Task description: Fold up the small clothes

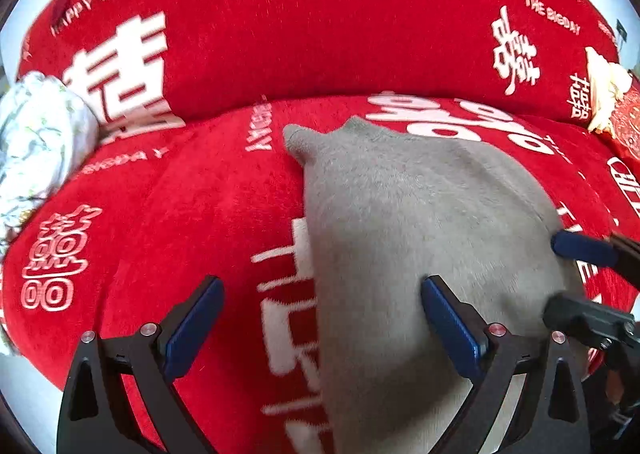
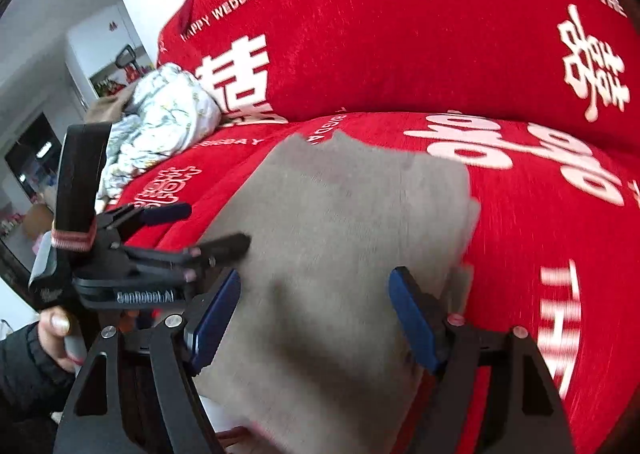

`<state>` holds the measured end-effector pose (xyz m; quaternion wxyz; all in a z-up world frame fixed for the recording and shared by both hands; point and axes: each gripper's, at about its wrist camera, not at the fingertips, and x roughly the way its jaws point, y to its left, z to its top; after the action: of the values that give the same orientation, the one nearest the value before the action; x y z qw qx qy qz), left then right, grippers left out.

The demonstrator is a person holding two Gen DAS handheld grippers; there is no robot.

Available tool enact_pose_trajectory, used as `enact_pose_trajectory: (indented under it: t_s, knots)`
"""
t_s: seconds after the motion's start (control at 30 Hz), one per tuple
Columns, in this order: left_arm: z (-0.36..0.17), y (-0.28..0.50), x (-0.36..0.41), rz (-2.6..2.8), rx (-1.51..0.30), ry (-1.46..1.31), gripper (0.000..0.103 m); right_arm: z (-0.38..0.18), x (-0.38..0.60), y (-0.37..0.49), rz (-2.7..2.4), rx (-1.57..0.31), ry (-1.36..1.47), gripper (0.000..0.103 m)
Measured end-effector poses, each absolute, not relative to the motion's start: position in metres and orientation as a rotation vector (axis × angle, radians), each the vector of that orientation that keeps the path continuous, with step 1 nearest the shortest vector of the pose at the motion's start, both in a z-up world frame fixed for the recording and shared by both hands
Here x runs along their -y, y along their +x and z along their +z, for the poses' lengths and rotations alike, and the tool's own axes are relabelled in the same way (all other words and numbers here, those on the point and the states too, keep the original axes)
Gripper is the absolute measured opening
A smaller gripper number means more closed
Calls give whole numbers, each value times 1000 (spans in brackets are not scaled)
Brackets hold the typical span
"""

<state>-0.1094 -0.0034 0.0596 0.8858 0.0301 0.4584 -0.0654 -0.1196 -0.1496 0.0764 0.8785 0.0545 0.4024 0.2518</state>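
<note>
A grey garment (image 1: 420, 214) lies flat on the red sofa seat (image 1: 180, 194), folded, with a small tab at its far left corner. My left gripper (image 1: 322, 286) hovers open over the garment's left edge, one finger above the red cover and one above the grey cloth. At the right edge of the left wrist view, my right gripper (image 1: 560, 278) stands by the garment's right side. In the right wrist view the right gripper (image 2: 316, 278) is open over the near part of the grey garment (image 2: 340, 214), gripping nothing. The left gripper (image 2: 212, 226) sits at the cloth's left edge.
The red sofa back (image 1: 320, 34), with white lettering, rises behind the seat. A crumpled floral cloth bundle (image 2: 168, 110) lies at the seat's left end. A cream and red item (image 1: 608, 94) sits at the right end. A person's hand (image 2: 56, 330) holds the left gripper's handle.
</note>
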Motion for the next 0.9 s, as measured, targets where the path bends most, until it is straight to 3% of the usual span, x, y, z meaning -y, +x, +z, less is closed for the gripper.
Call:
enact_pose_trajectory:
  t_s: [0.3, 0.67, 0.9]
  knots:
    - [41, -80, 3, -183, -1028, -11, 103, 53, 154, -63, 459, -916, 61, 80]
    - [53, -126, 6, -147, -978, 31, 103, 62, 126, -143, 376, -837, -133, 85]
    - [75, -172, 15, -104, -891, 147, 103, 64, 130, -180, 360, -881, -94, 92]
